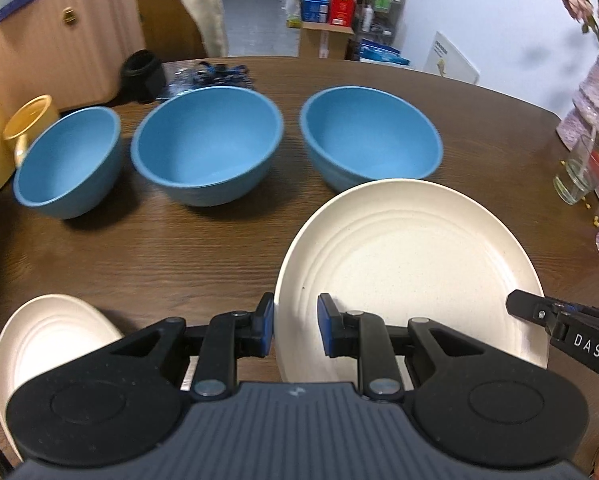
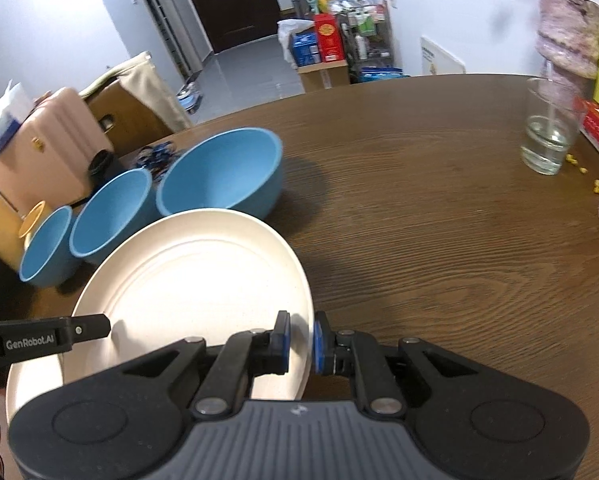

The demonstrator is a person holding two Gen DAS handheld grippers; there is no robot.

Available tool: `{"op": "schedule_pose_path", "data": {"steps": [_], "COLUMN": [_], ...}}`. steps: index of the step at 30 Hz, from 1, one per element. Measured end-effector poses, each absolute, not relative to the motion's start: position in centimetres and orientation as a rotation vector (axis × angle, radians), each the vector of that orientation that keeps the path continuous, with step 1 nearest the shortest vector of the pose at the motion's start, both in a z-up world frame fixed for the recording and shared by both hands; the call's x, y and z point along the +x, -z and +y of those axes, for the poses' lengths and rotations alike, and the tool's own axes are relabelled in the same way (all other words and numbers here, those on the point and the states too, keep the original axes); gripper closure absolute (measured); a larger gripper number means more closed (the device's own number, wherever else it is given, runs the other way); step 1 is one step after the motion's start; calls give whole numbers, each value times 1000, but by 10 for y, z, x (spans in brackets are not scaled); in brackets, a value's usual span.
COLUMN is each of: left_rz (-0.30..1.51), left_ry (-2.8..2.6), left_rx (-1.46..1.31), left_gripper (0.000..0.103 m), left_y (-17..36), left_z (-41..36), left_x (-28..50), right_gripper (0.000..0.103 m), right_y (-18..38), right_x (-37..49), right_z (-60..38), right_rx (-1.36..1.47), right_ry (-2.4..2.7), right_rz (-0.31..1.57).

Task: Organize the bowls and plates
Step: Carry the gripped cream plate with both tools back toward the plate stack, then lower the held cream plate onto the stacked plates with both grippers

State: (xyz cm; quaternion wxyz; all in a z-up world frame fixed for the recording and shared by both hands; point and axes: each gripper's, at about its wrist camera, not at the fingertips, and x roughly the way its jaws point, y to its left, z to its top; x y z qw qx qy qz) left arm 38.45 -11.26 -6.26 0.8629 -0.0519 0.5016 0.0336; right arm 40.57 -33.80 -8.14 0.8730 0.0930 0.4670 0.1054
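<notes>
Blue-padded jaws of the left gripper (image 1: 295, 328) are clamped on the near left rim of a cream plate (image 1: 411, 272), one pad above the rim and one under it. On the opposite side the right gripper (image 2: 300, 340) pinches the same plate's right rim in the same way, so the plate is carried between the two, lifted off the brown wooden table (image 2: 439, 240) and tilted. Below and left of the left gripper a second cream plate (image 1: 47, 340) lies at the table's near edge; whether it rests flat is hard to tell, as the gripper body hides part of it. Beyond the held plate three blue bowls stand in a row: a small one (image 1: 69, 164) at left, a larger one (image 1: 207, 144) in the middle, another (image 1: 369, 136) at right. A yellow cup (image 1: 29, 122) sits just behind the small bowl. Far right stands a drinking glass (image 2: 547, 128).
</notes>
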Motion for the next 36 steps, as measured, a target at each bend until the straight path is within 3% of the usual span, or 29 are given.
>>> {"op": "schedule_pose_path", "data": {"steps": [36], "left_rz": [1014], "left_ry": [-307], "left_rx": [-247], "left_gripper": [80], "left_y": [57], "left_z": [51], "left_x": [288], "right_gripper": [92], "right_y": [71], "right_x": [359], "right_z": [-163], "right_rx": [69], "right_ry": [-443], "right_rz": [1015]}}
